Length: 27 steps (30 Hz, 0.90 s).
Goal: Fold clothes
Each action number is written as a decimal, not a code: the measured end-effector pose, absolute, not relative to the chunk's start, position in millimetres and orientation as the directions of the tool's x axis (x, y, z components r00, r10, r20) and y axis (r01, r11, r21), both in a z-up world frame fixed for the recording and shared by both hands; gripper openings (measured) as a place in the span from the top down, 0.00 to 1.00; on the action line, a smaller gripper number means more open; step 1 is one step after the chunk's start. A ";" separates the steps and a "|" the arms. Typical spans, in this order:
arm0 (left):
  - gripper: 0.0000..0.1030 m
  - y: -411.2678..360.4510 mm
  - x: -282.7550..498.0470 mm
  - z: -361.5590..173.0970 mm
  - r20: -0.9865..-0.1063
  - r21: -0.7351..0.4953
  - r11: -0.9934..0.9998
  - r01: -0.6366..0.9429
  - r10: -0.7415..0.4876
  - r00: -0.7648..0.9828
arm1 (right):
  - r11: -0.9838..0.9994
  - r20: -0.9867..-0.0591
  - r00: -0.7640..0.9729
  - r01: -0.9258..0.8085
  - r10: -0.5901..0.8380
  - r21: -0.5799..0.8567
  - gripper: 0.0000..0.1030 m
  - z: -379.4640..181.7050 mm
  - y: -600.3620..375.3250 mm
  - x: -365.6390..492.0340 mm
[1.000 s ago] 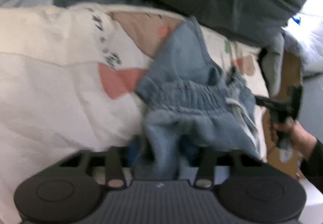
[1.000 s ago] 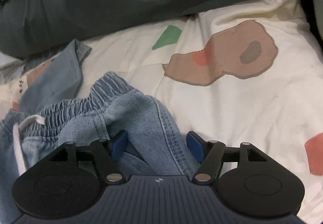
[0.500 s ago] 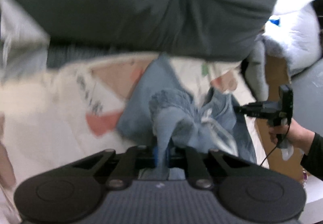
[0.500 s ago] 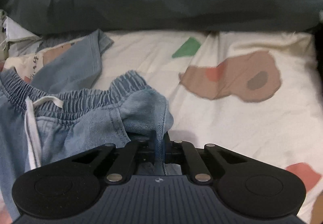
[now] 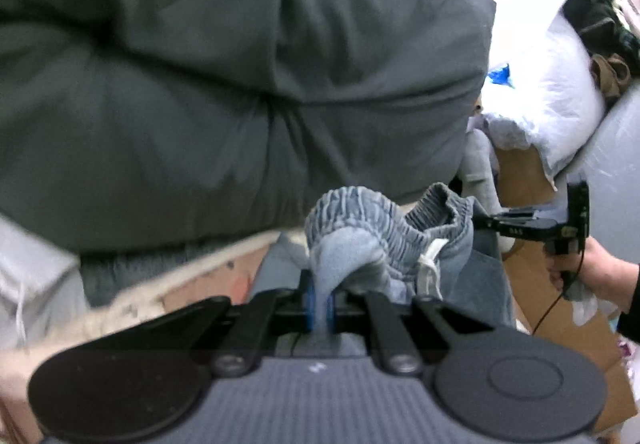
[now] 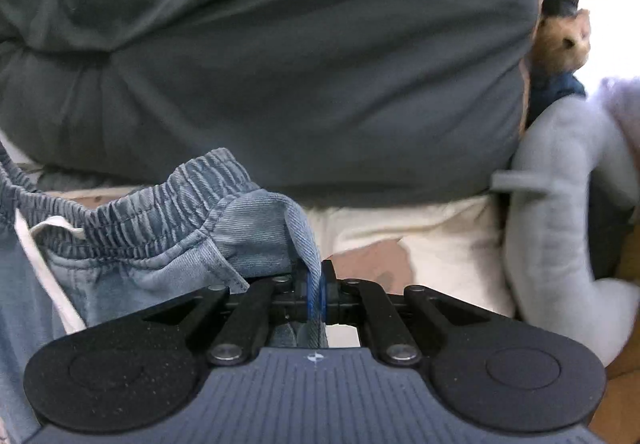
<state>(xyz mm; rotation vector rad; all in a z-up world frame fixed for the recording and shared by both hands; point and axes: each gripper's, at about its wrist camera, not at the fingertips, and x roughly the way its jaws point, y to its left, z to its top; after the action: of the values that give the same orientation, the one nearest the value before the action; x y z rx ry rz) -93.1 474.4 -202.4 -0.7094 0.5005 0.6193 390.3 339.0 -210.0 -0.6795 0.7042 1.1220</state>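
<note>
Here, blue denim shorts [image 6: 160,240], light-washed, with a gathered elastic waistband and a white drawstring [image 6: 44,264]. They hang lifted above the bed, held at the waistband from both ends, the band sagging in a curve between the two grips. Fabric below the band is bunched and creased.

Left gripper [image 5: 319,302]: blue-padded fingers pressed together on a fold of the denim just below the waistband. Right gripper [image 6: 316,294]: fingers likewise pinched tight on the waistband's other end, a thin edge of cloth between the pads. In the left wrist view the right gripper shows from the side, gripped by a hand [image 5: 588,272] with a dark sleeve.

Beneath, a cream bedspread [image 6: 420,228] with brownish and pink printed patches. Behind, a large dark grey duvet [image 6: 280,44] fills most of both views. At right, a pale grey plush toy [image 6: 560,204] and a white pillow [image 5: 560,92]. No containers seen; left view is blurred.
</note>
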 end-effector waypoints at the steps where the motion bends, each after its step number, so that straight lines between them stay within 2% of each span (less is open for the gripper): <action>1: 0.94 476.8 -90.7 -200.7 -0.606 -0.436 0.602 -0.669 0.352 0.713 | 0.294 -0.783 0.285 -0.946 0.552 -0.137 0.98 -209.5 341.4 392.2; 7: 0.94 492.5 -78.0 -203.7 -0.600 -0.411 0.618 -0.670 0.370 0.709 | 0.335 -0.760 0.349 -0.924 0.549 -0.183 0.98 -208.6 355.4 404.5; 15: 0.93 522.1 -70.3 -292.6 -0.727 -0.451 0.506 -0.736 0.270 0.631 | 0.320 -0.819 0.336 -0.927 0.465 -0.198 0.99 -268.4 374.9 410.6; 19: 0.91 521.7 -73.6 -320.3 -0.761 -0.457 0.474 -0.752 0.230 0.607 | 0.313 -0.844 0.336 -0.925 0.417 -0.214 0.99 -289.5 377.5 414.9; 24: 0.73 526.9 -73.8 -323.9 -0.782 -0.451 0.474 -0.756 0.197 0.591 | 0.332 -0.863 0.322 -0.923 0.390 -0.194 0.97 -301.2 374.1 412.4; 25: 0.69 527.4 -76.0 -320.3 -0.776 -0.458 0.479 -0.749 0.195 0.600 | 0.337 -0.866 0.318 -0.922 0.386 -0.189 0.92 -303.1 373.4 411.4; 26: 0.57 528.6 -79.7 -314.8 -0.768 -0.466 0.480 -0.743 0.198 0.609 | 0.334 -0.868 0.313 -0.924 0.386 -0.185 0.88 -302.2 373.6 409.6; 27: 0.47 529.8 -83.5 -309.2 -0.760 -0.473 0.482 -0.737 0.201 0.619 | 0.333 -0.869 0.291 -0.930 0.400 -0.158 0.69 -299.1 373.3 409.5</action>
<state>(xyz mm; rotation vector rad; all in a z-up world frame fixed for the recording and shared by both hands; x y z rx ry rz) -83.5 529.8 -309.2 -0.8917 0.6934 0.6309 409.5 373.3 -299.1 -0.7718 0.8352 1.0146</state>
